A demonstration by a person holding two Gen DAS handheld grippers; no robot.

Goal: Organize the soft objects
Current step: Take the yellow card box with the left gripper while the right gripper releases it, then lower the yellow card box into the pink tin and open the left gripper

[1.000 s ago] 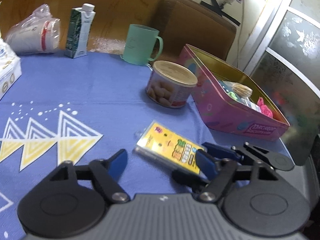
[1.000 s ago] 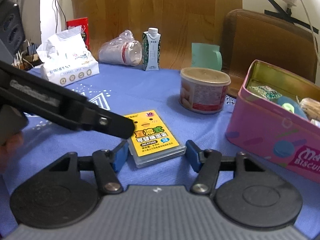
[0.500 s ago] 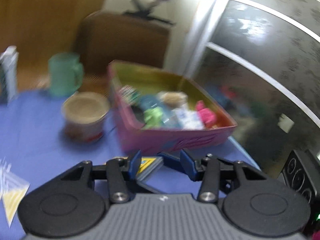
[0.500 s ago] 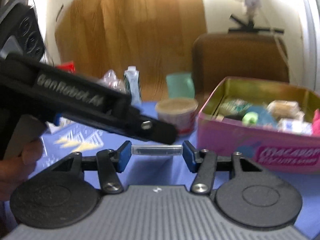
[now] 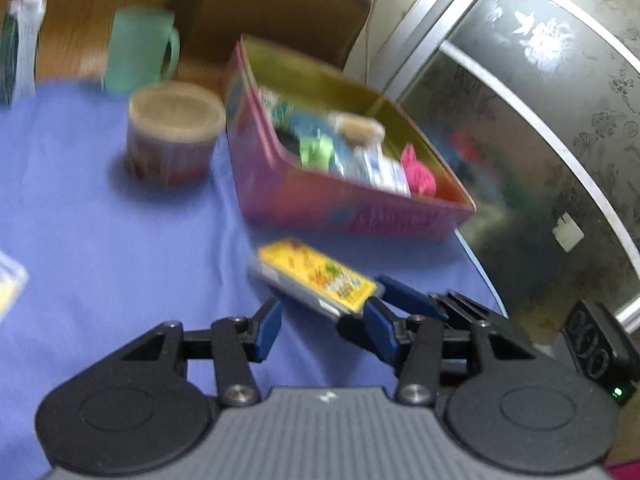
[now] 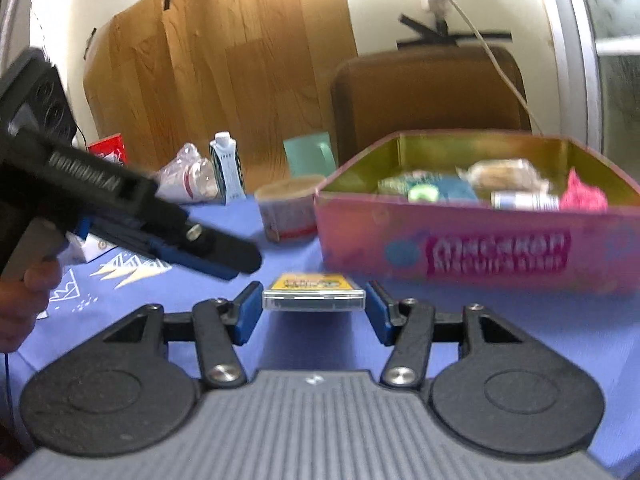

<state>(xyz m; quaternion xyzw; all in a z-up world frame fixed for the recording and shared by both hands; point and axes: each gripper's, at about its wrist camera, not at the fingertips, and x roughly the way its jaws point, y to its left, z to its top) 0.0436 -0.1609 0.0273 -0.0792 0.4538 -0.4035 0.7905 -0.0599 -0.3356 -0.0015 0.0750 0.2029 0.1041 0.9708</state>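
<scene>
My right gripper [image 6: 314, 314] is shut on a flat clear case with a yellow label [image 6: 314, 294] and holds it level above the blue cloth, just in front of the pink tin [image 6: 480, 248]. The left wrist view shows the same yellow case [image 5: 316, 276] with the right gripper's blue fingers [image 5: 404, 298] on it. My left gripper [image 5: 322, 330] hovers close beside that case, jaws opening a little, with nothing between them. The pink tin [image 5: 352, 216] holds several small items, among them a pink fluffy piece [image 5: 418, 172].
A round snack can [image 5: 174, 132] stands left of the tin, with a green mug [image 5: 138, 56] and a carton [image 5: 24, 40] behind it. A brown chair back [image 6: 428, 96] is beyond the table. A dark glass door [image 5: 540, 140] lies past the table's right edge.
The right gripper closed on the yellow case, lifted it off the cloth and carried it toward the pink tin. The left gripper's jaws narrowed and it swung right to face the tin.
</scene>
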